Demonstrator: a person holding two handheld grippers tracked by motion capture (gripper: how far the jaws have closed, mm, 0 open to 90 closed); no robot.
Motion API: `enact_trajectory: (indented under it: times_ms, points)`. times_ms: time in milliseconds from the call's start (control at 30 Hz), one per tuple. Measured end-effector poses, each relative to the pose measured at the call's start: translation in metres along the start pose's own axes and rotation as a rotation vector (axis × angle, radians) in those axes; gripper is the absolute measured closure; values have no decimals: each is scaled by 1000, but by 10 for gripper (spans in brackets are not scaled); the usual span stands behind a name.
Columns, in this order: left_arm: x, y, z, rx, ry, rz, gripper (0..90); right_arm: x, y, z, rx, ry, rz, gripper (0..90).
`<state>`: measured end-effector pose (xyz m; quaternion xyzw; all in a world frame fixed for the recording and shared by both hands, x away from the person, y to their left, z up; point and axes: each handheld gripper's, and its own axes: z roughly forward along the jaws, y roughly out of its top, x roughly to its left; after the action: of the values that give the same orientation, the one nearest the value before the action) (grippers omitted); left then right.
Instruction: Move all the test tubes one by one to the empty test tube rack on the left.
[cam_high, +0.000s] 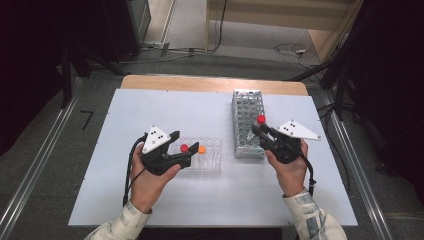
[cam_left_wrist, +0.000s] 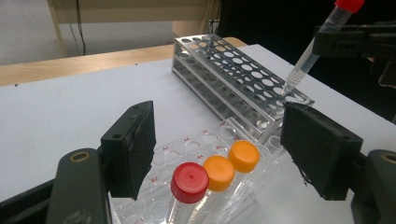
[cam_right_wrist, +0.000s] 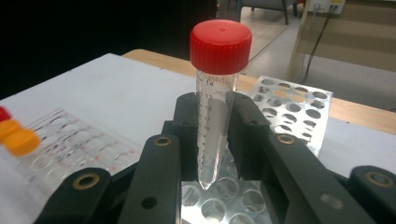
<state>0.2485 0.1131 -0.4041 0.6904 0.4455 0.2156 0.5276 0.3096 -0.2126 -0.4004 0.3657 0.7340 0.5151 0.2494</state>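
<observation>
My right gripper (cam_high: 259, 128) (cam_right_wrist: 215, 126) is shut on a clear tube with a red cap (cam_high: 260, 119) (cam_right_wrist: 220, 46). It holds the tube upright, tip just above the holes at the near end of the metal rack (cam_high: 245, 105) (cam_right_wrist: 299, 107). The left gripper view shows this tube (cam_left_wrist: 308, 56) slanting down toward the metal rack's (cam_left_wrist: 224, 70) near corner. My left gripper (cam_high: 183, 148) (cam_left_wrist: 218, 135) is open, its pads on either side of a red-capped tube (cam_left_wrist: 189, 182) and two orange-capped tubes (cam_left_wrist: 218, 172) in the clear plastic rack (cam_high: 210, 156) (cam_left_wrist: 159, 186). The pads touch none of the caps.
Both racks sit on a white board (cam_high: 150, 200) laid over a wooden table (cam_high: 210, 82). The metal rack stands just right of the clear one. The person's hands come in from the bottom edge. Floor cables (cam_high: 292, 50) lie beyond the table.
</observation>
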Motion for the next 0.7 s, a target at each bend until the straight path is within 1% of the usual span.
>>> enact_trajectory:
  times_ms: [133, 400, 433, 700]
  points:
    - [-2, 0, 0, -1, -5, 1, 280, 8, -6, -5, 15, 40, -3, 714]
    - [-9, 0, 0, 5, -29, 15, 289, 21, -21, -10, 53, 92, -42, 714]
    - [-10, 0, 0, 3, -30, 17, 292, 24, -23, -10, 59, 100, -41, 714]
    - [-23, -1, 2, 9, -81, 40, 292, 43, -34, -11, 95, 173, -76, 714]
